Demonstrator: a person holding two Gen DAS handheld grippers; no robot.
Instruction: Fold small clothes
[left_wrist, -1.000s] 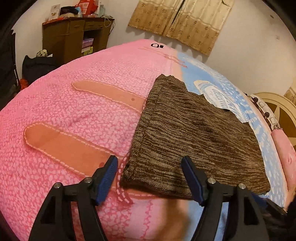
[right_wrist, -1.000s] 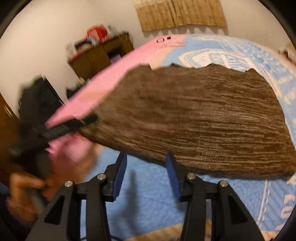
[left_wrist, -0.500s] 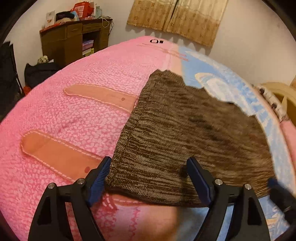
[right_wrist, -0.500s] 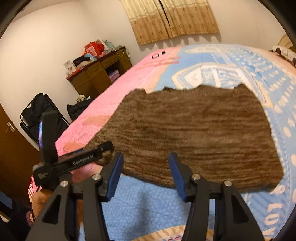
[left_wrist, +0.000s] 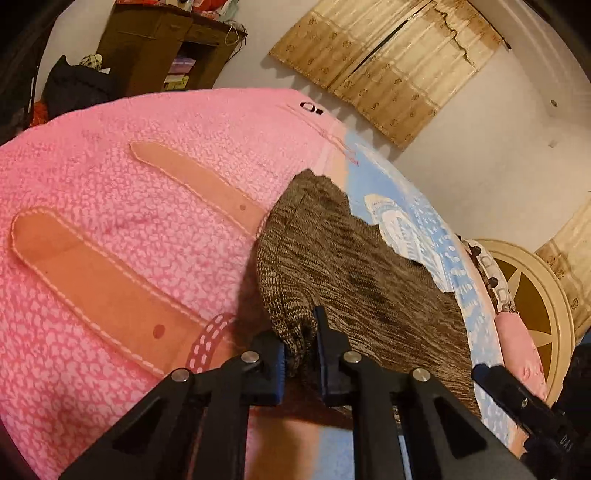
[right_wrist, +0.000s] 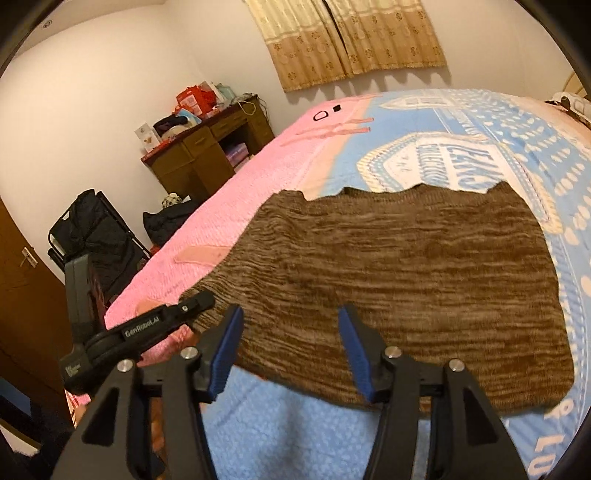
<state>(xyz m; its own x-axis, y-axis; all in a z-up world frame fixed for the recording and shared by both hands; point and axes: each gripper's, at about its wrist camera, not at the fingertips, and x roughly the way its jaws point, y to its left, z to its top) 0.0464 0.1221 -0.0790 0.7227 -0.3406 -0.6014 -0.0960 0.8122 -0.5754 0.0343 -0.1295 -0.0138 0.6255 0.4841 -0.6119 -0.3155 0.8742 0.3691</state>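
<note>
The left tongs (left_wrist: 301, 345) are drawn narrow and pinch a bunched corner of the brown knit garment (left_wrist: 354, 280), which gathers into a small puckered fold right between their blue pads. From that pinch the garment spreads away ahead and to the right of the left tongs, lying on the bed (left_wrist: 110, 206), across the seam where the pink half of the blanket meets the blue half.

The right tongs (right_wrist: 291, 347) stand wide, holding nothing, with their tips hanging just over the near hem of the garment (right_wrist: 424, 266). Most of the cloth lies flat ahead of them. To their left, the left tongs (right_wrist: 199, 301) show at the garment's near-left corner. A wooden desk (right_wrist: 210, 147) stands far ahead-left by the wall.
</note>
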